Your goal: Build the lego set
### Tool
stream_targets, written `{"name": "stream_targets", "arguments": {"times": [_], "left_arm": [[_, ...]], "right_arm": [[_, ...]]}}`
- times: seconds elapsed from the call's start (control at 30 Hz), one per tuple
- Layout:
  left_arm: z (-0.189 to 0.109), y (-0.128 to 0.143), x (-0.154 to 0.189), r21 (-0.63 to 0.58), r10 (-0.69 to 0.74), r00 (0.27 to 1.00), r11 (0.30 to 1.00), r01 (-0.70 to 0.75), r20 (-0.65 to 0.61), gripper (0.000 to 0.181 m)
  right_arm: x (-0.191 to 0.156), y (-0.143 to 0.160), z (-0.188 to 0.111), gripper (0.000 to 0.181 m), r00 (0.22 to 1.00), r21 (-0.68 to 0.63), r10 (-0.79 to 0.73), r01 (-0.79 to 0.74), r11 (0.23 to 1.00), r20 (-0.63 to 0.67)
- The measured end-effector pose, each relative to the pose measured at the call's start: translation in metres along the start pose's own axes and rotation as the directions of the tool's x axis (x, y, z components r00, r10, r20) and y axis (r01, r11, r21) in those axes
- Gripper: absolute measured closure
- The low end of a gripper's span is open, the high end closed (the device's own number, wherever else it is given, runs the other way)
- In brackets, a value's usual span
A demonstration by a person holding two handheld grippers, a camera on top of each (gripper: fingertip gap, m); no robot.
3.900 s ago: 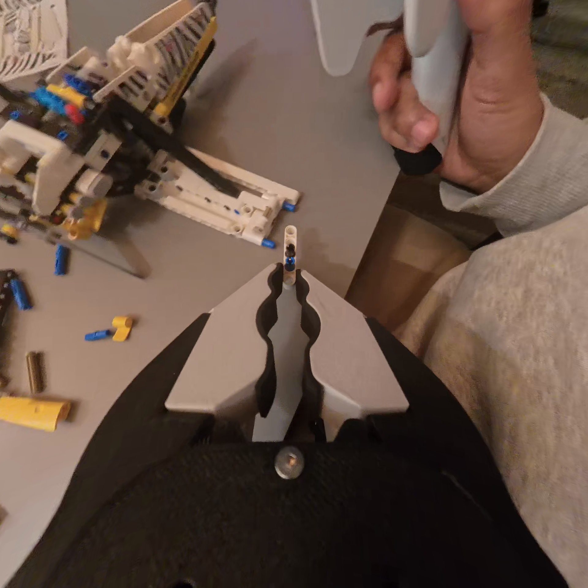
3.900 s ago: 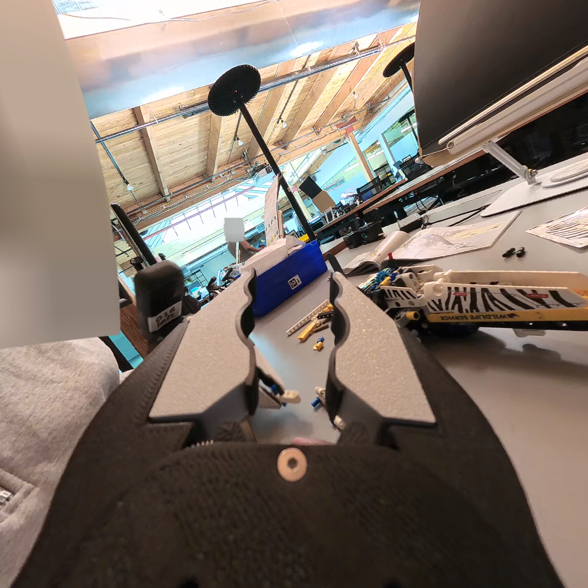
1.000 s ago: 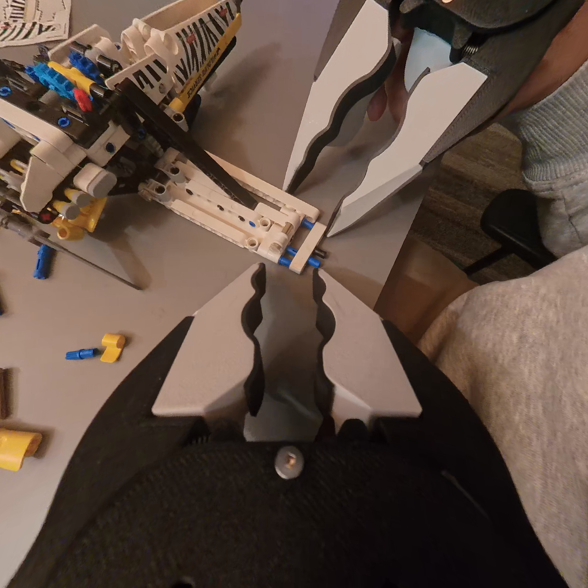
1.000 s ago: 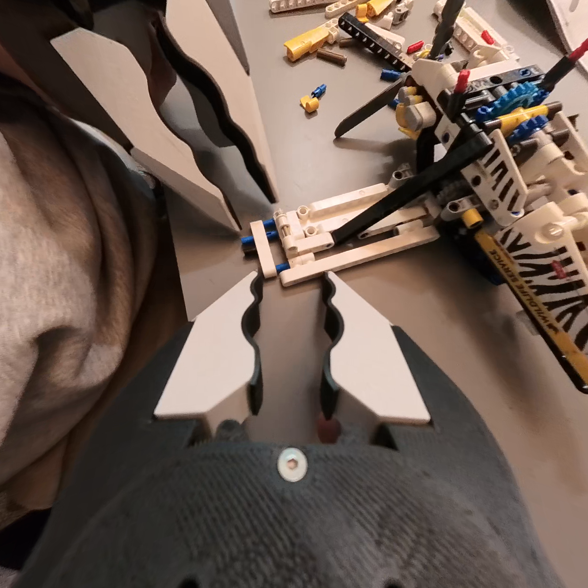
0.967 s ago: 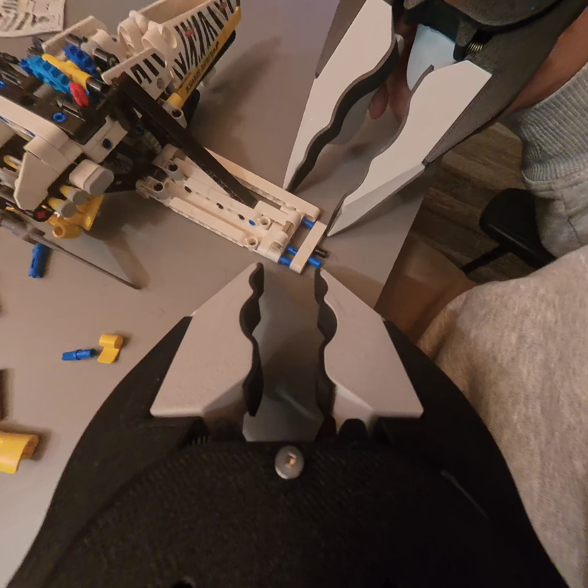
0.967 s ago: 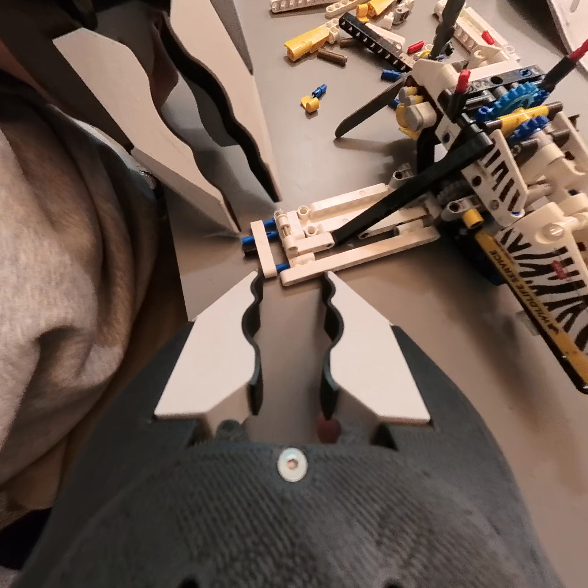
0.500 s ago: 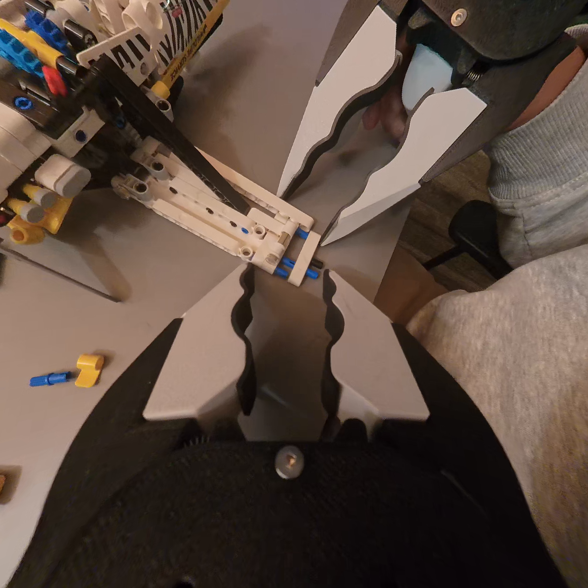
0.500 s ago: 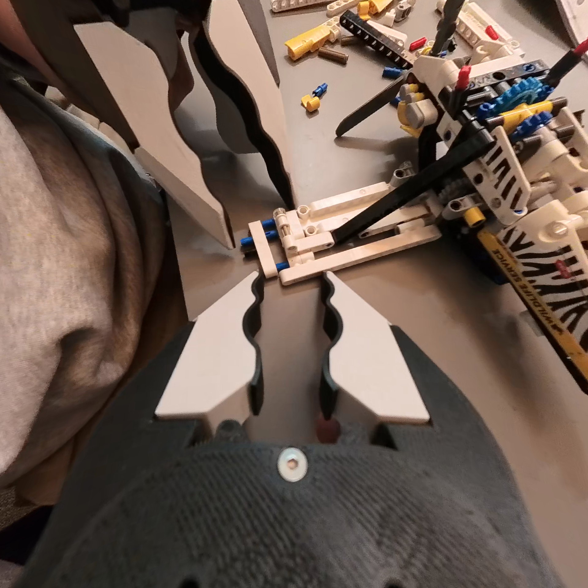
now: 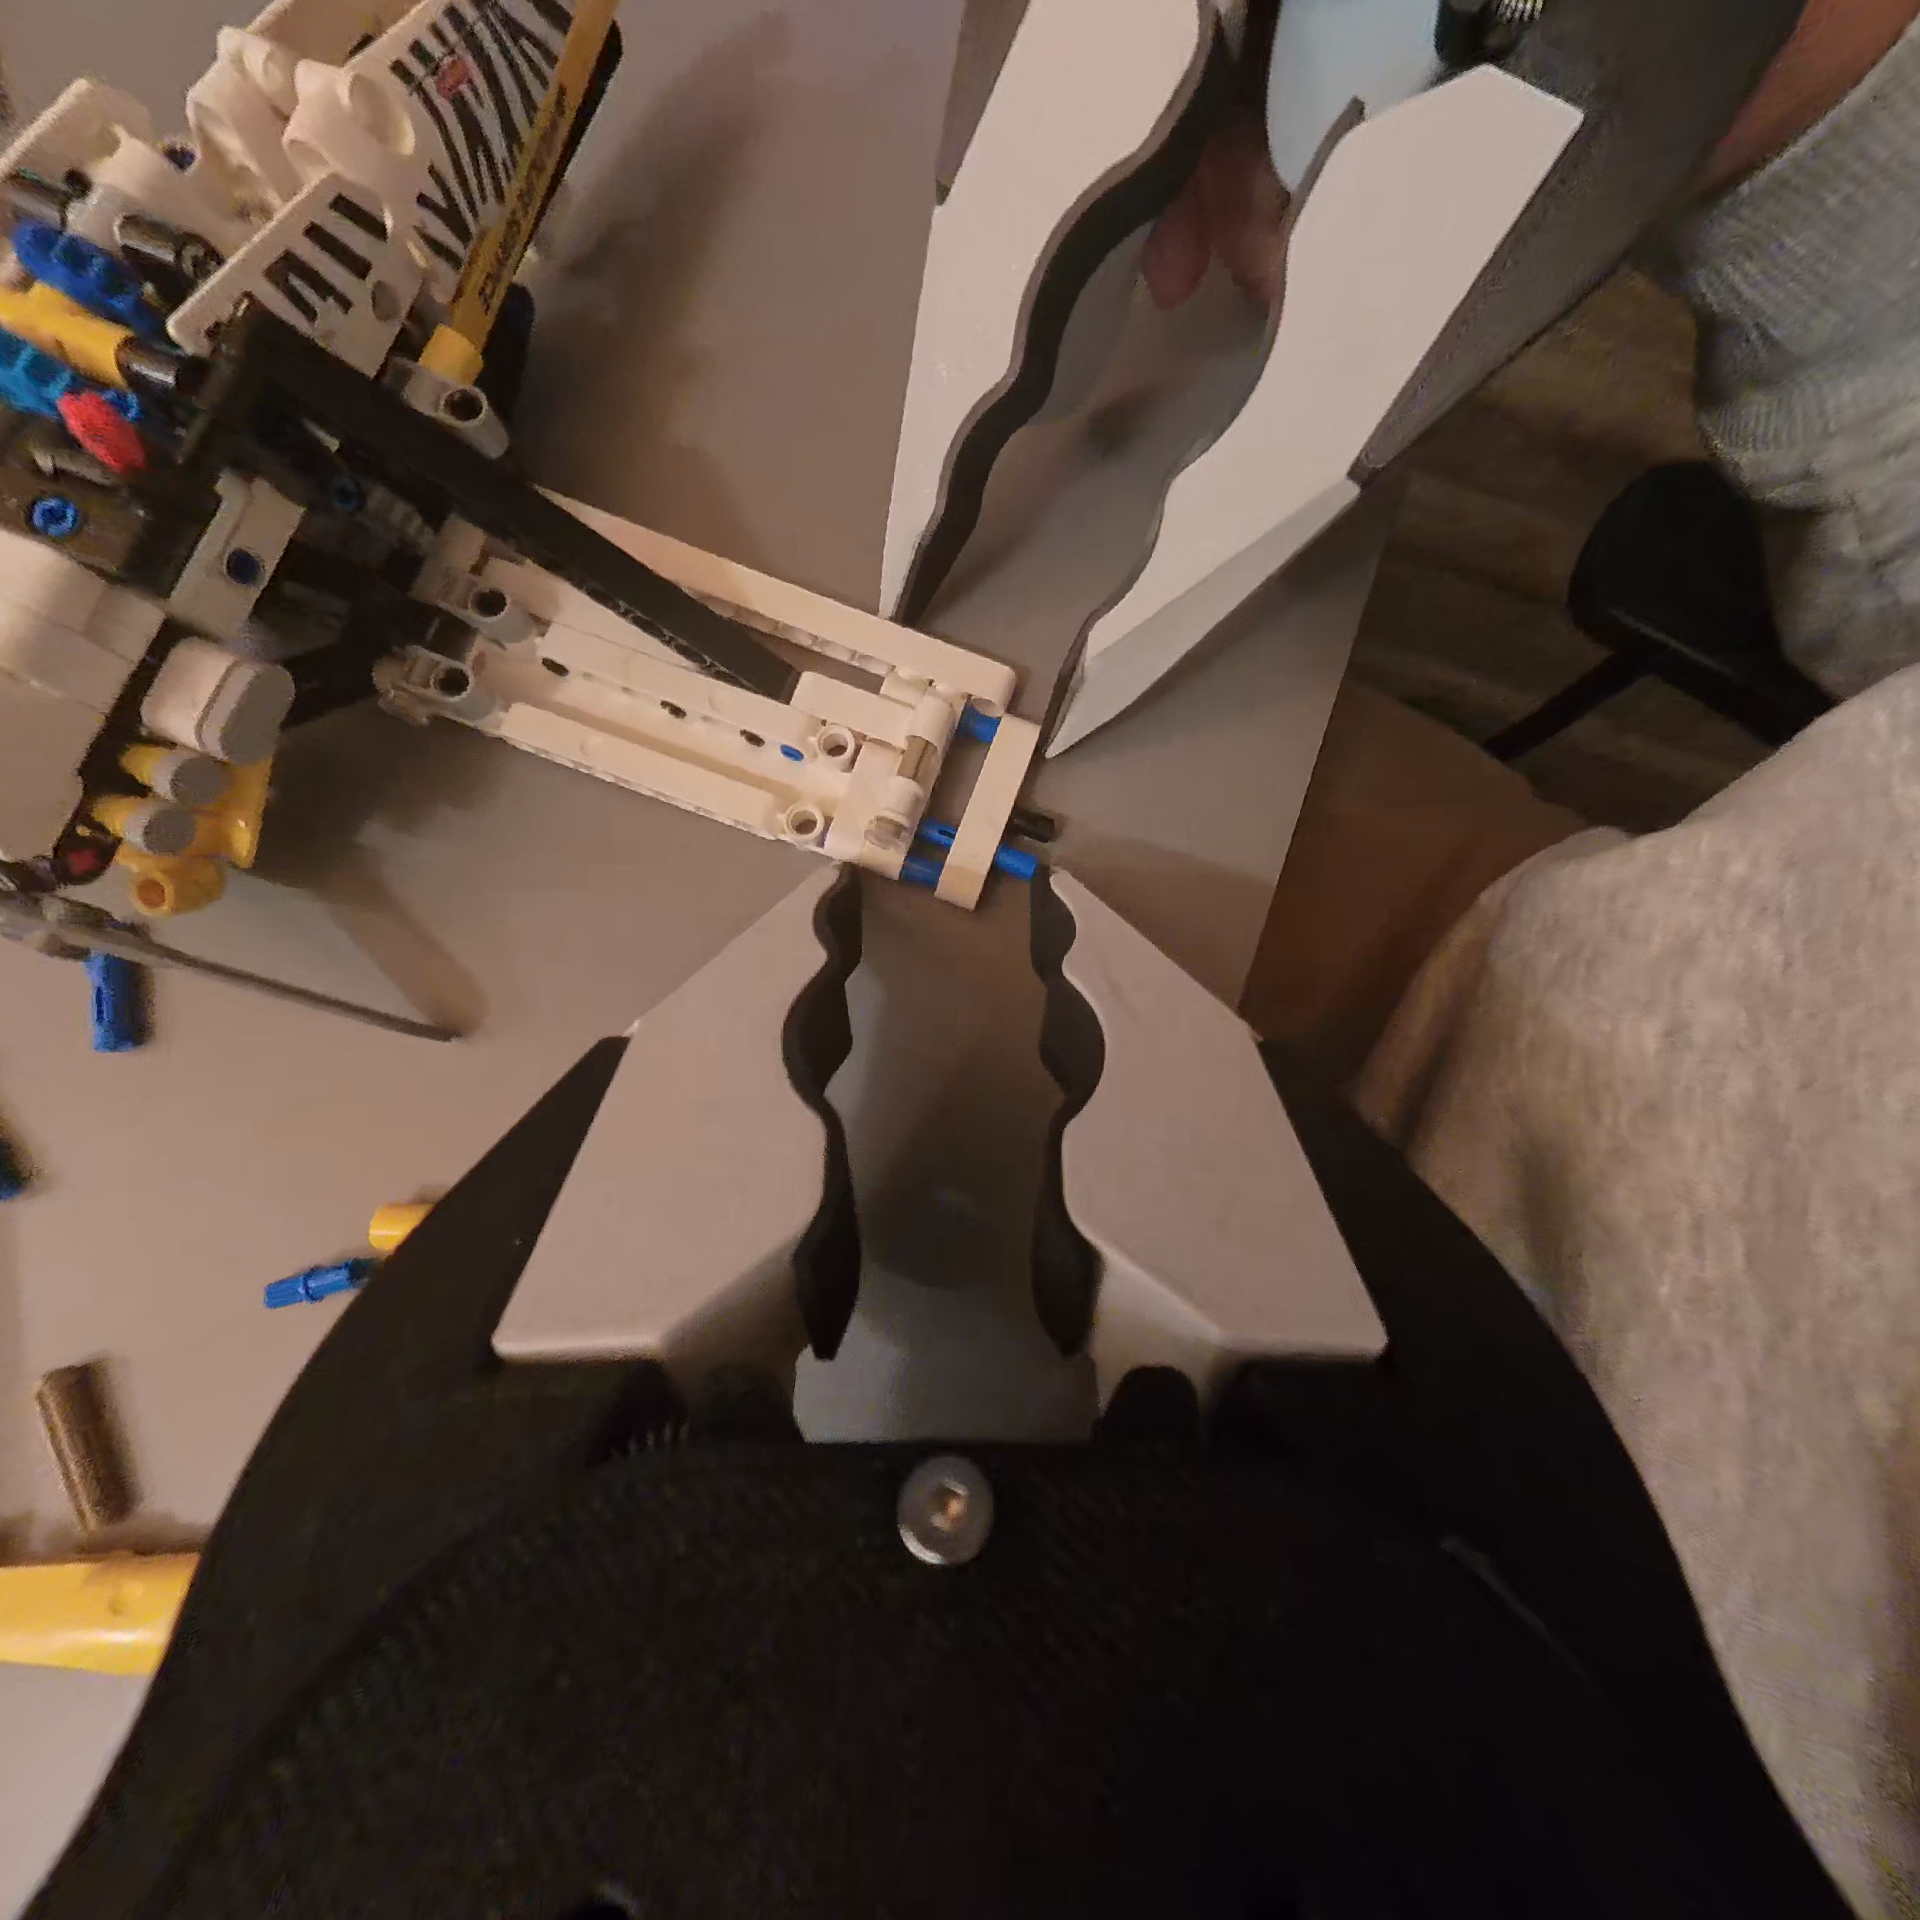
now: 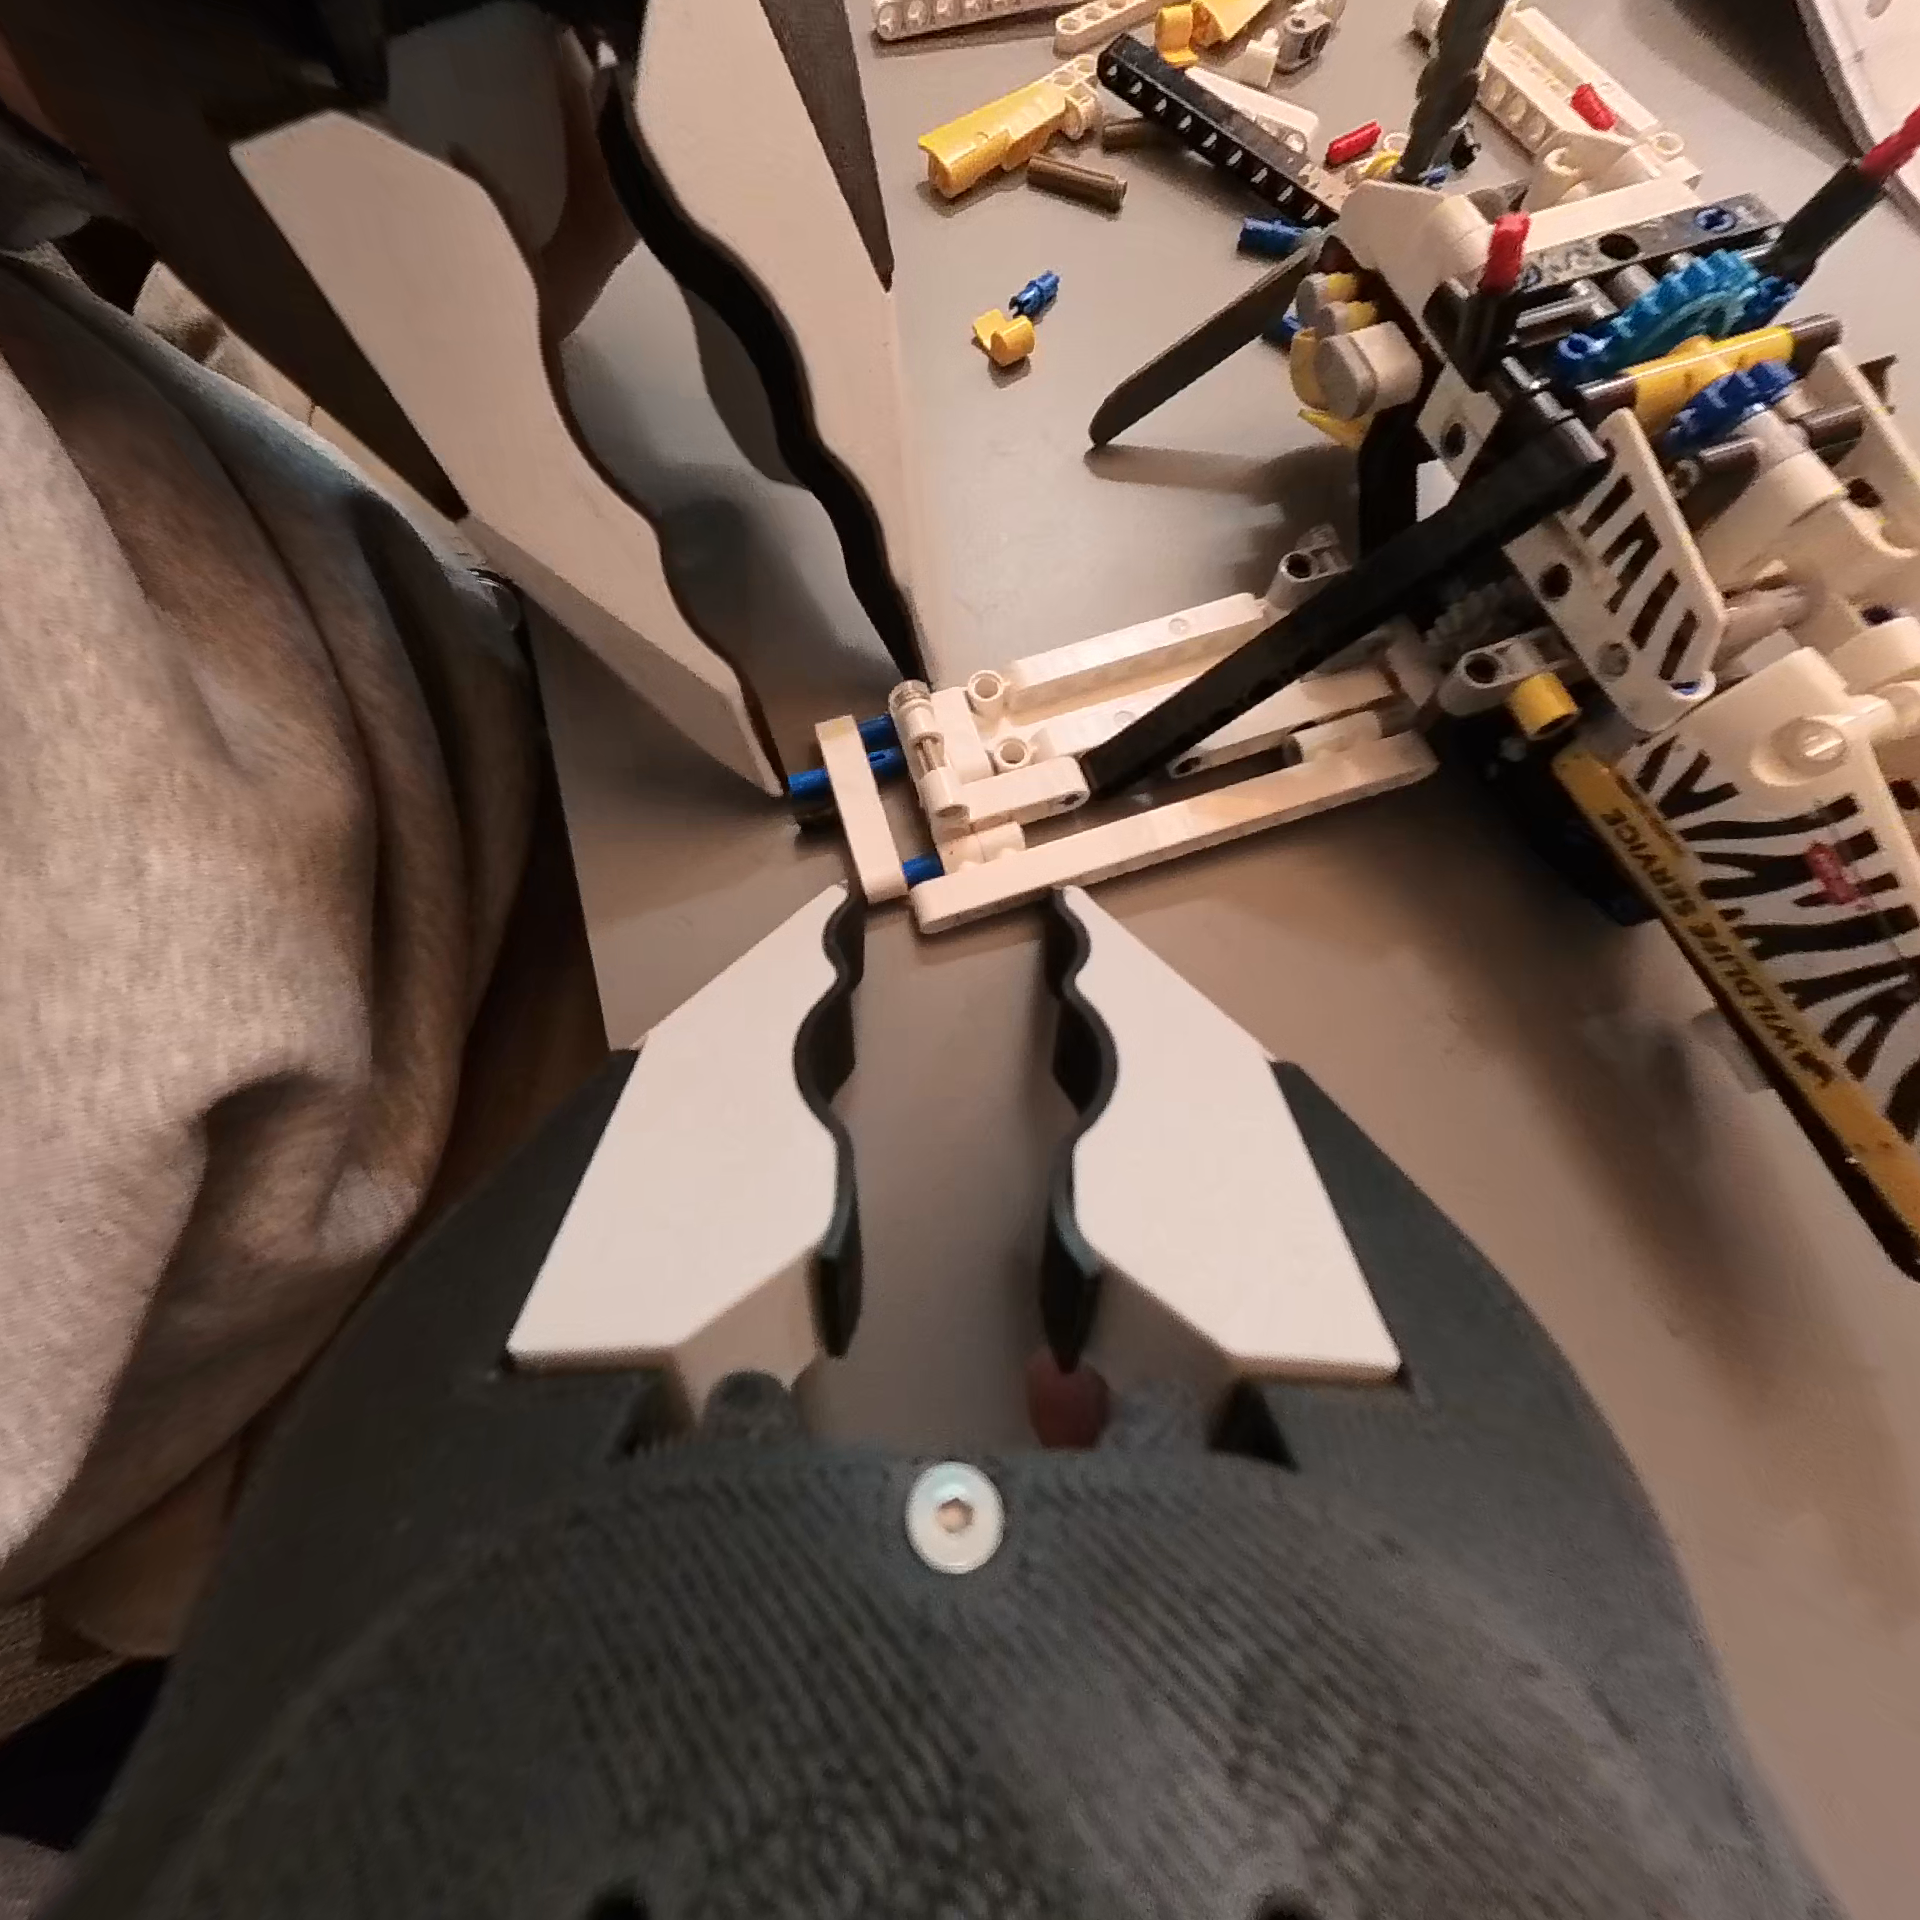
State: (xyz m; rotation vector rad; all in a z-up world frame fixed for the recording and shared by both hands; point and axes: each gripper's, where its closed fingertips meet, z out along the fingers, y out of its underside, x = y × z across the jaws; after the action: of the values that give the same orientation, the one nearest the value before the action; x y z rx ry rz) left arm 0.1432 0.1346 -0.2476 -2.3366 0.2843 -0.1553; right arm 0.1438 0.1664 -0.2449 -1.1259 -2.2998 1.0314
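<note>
A white, zebra-striped Lego model [image 9: 343, 260] lies on the grey table [image 9: 727, 312], its white tail boom [image 9: 675, 717] pointing at the table's edge. A short white beam [image 9: 992, 810] sits across the boom's end on blue pins, with a gap left between beam and boom. My left gripper [image 9: 940, 883] is open and empty, its tips just short of that beam. My right gripper [image 9: 977, 675] is open on the beam's far side. In the right wrist view, my right gripper [image 10: 951, 899] is open at the beam [image 10: 857, 821] and boom [image 10: 1143, 831], with the left gripper [image 10: 842, 732] opposite.
Loose parts lie on the table: a yellow piece [image 9: 83, 1621], a blue pin [image 9: 312, 1283], a brown tube [image 9: 83, 1455], a black beam [image 10: 1205, 114] and a yellow connector [image 10: 1003, 338]. The table's edge [image 9: 1288, 831] runs just right of the beam. A grey sweater [image 9: 1662, 1143] is close by.
Earlier my left gripper held the short white beam; now that beam is on the boom's end and the gripper is open. Both grippers have moved closer to the boom's end.
</note>
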Motion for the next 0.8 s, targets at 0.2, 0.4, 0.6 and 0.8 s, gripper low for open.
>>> {"name": "stream_targets", "arguments": {"times": [0.2, 0.4, 0.6, 0.8], "left_arm": [[-0.0001, 0.0003, -0.0017, 0.000, 0.007, 1.000, 1.000, -0.007, -0.014, 0.152], [-0.0002, 0.0003, -0.0021, 0.001, 0.000, 1.000, 1.000, 0.000, -0.017, 0.153], [-0.0006, 0.0002, -0.0017, 0.003, -0.011, 1.000, 1.000, 0.011, -0.027, 0.153], [-0.0012, 0.0003, -0.0007, 0.006, -0.006, 1.000, 1.000, 0.006, -0.027, 0.156]], "right_arm": [[0.0026, -0.0008, 0.0003, 0.148, 1.000, 0.001, 0.000, 0.000, 1.000, -0.010], [0.0036, -0.0001, 0.0000, 0.148, 1.000, 0.000, 0.001, -0.001, 1.000, -0.013], [0.0029, 0.0015, -0.0010, 0.149, 1.000, 0.000, 0.000, 0.000, 1.000, -0.012], [0.0025, 0.0018, -0.0026, 0.149, 1.000, 0.008, -0.013, 0.013, 1.000, -0.018]]}}
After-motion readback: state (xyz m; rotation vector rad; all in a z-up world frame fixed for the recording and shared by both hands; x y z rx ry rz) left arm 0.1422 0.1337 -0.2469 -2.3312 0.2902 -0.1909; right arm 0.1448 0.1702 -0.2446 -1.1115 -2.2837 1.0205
